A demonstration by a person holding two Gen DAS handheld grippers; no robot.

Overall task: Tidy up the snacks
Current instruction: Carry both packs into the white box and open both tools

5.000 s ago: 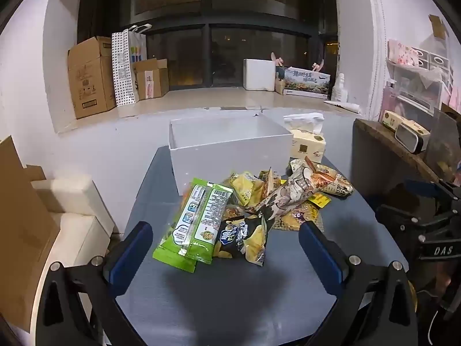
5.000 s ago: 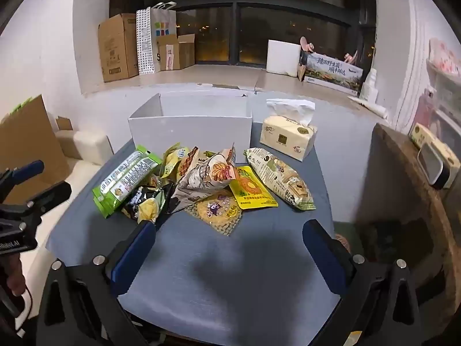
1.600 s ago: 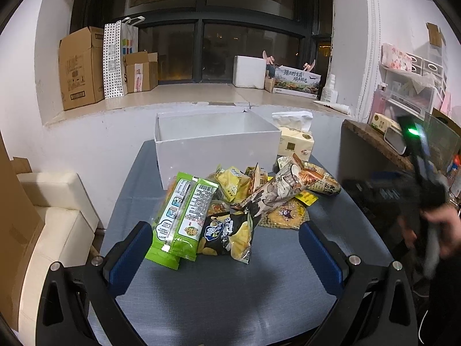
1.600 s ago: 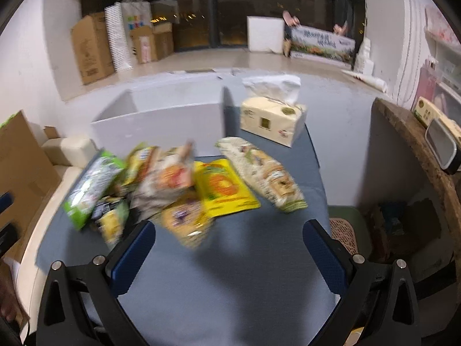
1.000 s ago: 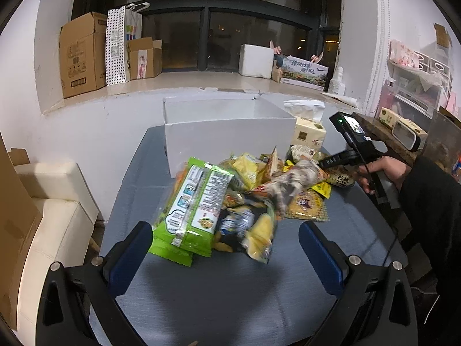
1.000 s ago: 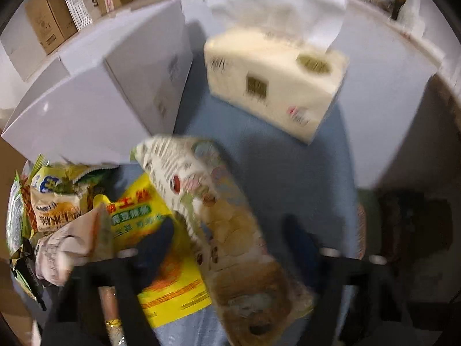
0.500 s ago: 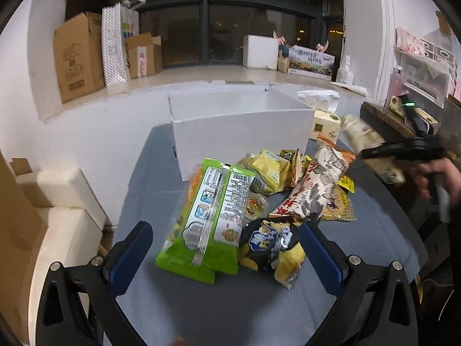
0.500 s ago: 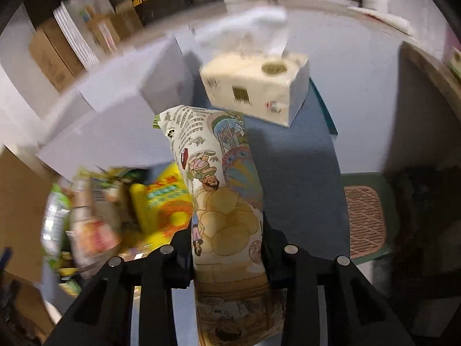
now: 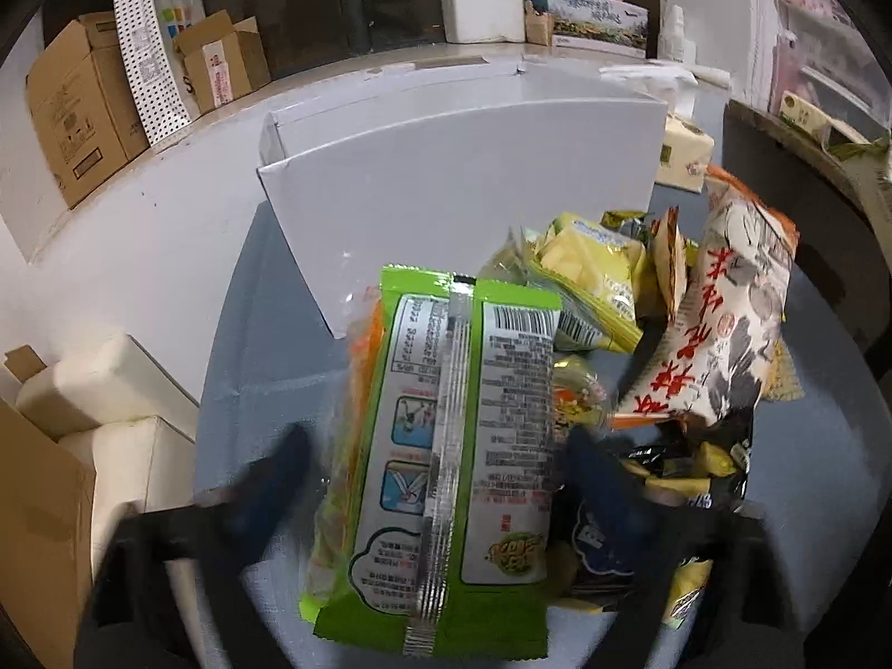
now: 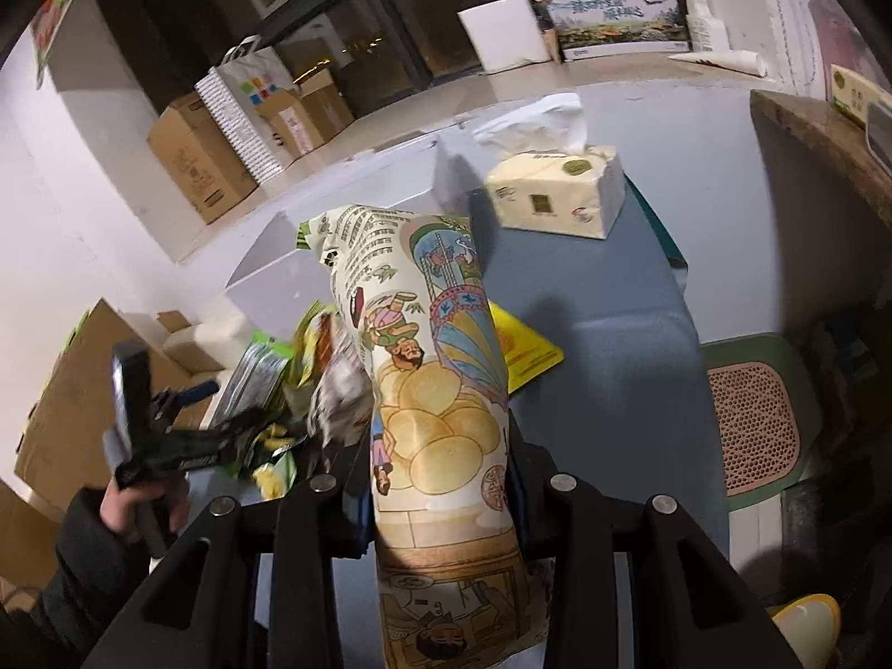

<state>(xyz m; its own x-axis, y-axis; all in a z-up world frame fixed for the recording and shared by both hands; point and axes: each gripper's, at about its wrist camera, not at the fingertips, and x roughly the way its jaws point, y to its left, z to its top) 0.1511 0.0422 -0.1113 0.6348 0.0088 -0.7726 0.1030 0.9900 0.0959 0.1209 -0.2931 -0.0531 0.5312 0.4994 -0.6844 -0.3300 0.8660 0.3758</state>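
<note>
Two claws working over the snack pile. Right claw (image 10: 440, 479) pinching a cream cartoon-printed cracker bag (image 10: 429, 390) at frame center, lifted above the blue-grey surface (image 10: 613, 345), tissue box (image 10: 557, 195) at upper right. Left claw (image 9: 435, 479) straddling the green snack pack (image 9: 446, 446) at lower center, fingers blurred, grip impossible to tell. White box (image 9: 463, 189) sitting behind the pile.

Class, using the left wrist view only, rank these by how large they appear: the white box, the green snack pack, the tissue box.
1. White box and green snack pack: alike in apparent size; the pack lies far nearer the camera, so no ranking.
2. Tissue box: clearly smallest, partly hidden behind the white box.
</note>
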